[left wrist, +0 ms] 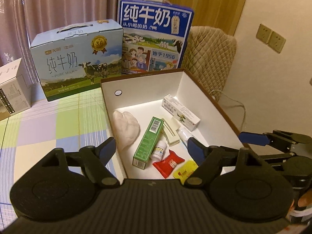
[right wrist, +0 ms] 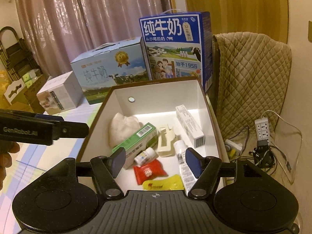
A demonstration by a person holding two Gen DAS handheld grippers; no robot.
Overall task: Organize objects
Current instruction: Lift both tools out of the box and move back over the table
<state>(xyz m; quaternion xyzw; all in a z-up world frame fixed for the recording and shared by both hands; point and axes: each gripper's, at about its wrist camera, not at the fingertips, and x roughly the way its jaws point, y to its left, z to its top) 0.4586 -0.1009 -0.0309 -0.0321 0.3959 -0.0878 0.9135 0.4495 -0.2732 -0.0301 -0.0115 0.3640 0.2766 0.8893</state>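
A white box (left wrist: 210, 105) at frame centre holds a green carton (left wrist: 148, 140), pill bottle (left wrist: 159, 150), red packet (left wrist: 168, 163) and yellow packet (left wrist: 184, 171). Both claws, left (left wrist: 151, 148) and right (right wrist: 156, 160), hover wide apart and empty over it.

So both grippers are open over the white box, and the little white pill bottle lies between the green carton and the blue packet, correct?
Nearly. The packet beside the pill bottle is red, not blue, as the left wrist view shows. The rest holds: the left gripper and right gripper are both open over the white box, and the bottle lies between the green carton and that packet.
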